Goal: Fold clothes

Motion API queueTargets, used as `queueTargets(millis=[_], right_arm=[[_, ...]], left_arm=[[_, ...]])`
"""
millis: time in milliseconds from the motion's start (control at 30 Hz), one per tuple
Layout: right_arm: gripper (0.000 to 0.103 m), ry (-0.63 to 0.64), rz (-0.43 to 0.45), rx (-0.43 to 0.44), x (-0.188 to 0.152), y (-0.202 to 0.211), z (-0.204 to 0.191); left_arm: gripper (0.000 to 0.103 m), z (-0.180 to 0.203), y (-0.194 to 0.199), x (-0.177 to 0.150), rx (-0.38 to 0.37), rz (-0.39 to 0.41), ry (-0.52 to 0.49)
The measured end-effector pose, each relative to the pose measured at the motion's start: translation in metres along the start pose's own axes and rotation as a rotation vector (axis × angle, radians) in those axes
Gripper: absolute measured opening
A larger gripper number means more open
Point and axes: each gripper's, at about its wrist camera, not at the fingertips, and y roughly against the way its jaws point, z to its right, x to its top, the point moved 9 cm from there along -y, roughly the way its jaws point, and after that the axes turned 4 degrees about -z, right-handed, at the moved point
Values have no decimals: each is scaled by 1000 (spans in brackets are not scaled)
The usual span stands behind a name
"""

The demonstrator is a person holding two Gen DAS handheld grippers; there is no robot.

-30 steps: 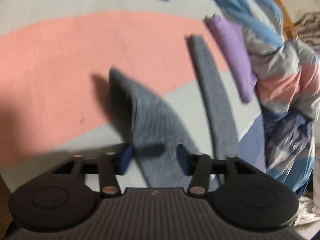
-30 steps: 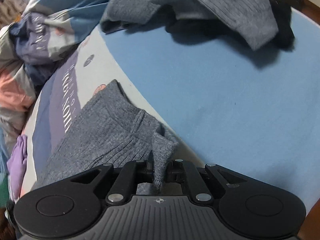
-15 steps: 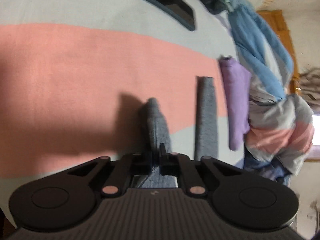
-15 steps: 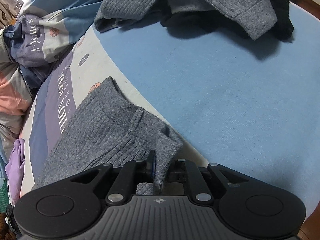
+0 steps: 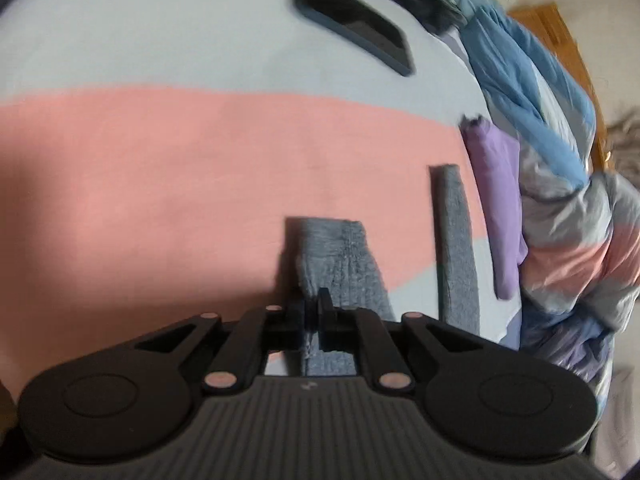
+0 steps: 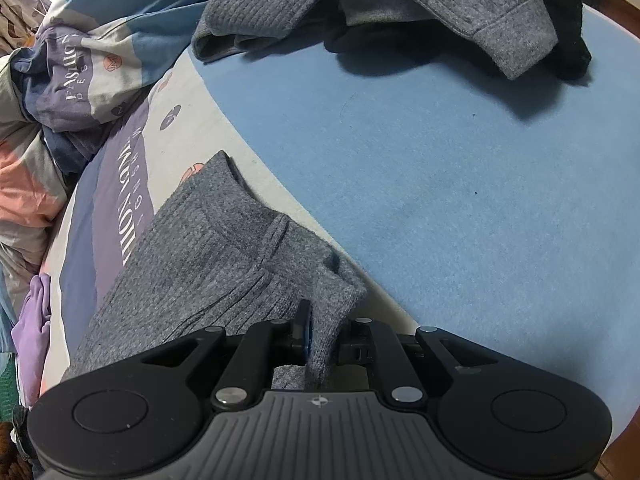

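A grey knit garment [image 5: 340,264] lies on the bed sheet, with one narrow end by my left gripper [image 5: 314,316], which is shut on that end. A second grey strip [image 5: 456,240] of the same knit lies just to the right. In the right wrist view the grey knit garment [image 6: 208,248] spreads out to the left, and its near corner stands up in a fold. My right gripper [image 6: 324,336] is shut on that fold.
A dark phone [image 5: 352,40] lies on the sheet at the back. A folded purple garment [image 5: 496,200] lies beside a bundled duvet [image 5: 580,240]. Another grey sweater [image 6: 400,0] and a black garment [image 6: 568,40] lie on the blue sheet [image 6: 440,180].
My left gripper was open a second ago; it has shut on the grey garment's end, which now lies squarer in front of it. The right gripper keeps its hold.
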Motion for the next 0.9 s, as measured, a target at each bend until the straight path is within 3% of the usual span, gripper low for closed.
queueTargets(millis=[200, 300, 400, 467, 500, 567, 600, 633, 700, 767, 900], right_arm=[[6, -30, 32, 53, 8, 13, 5], [6, 25, 31, 25, 5, 17, 3], [8, 81, 30, -3, 3, 21, 2], [17, 54, -9, -52, 1, 14, 12], [28, 37, -23, -74, 1, 12, 17], [42, 44, -1, -104, 9, 19, 19], [55, 79, 30, -141, 14, 26, 18], [60, 114, 61, -178, 19, 33, 16], [60, 194, 122, -202, 31, 42, 10], [60, 302, 157, -158, 47, 39, -10], [60, 588, 92, -20, 68, -7, -69]], left_arm=[[6, 23, 17, 6, -5, 26, -118], [6, 26, 31, 8, -6, 37, -132], [9, 16, 30, 12, 71, 28, -146], [9, 4, 33, 13, 109, 28, -124], [11, 5, 39, 17, 116, 48, -122], [18, 18, 56, 25, 135, 92, -187], [28, 24, 65, 28, 144, 114, -219], [36, 35, 68, 30, 132, 109, -255], [42, 58, 71, 29, 105, 79, -327], [46, 86, 59, 19, 89, 28, -422], [55, 135, 30, -17, 7, -86, -531]])
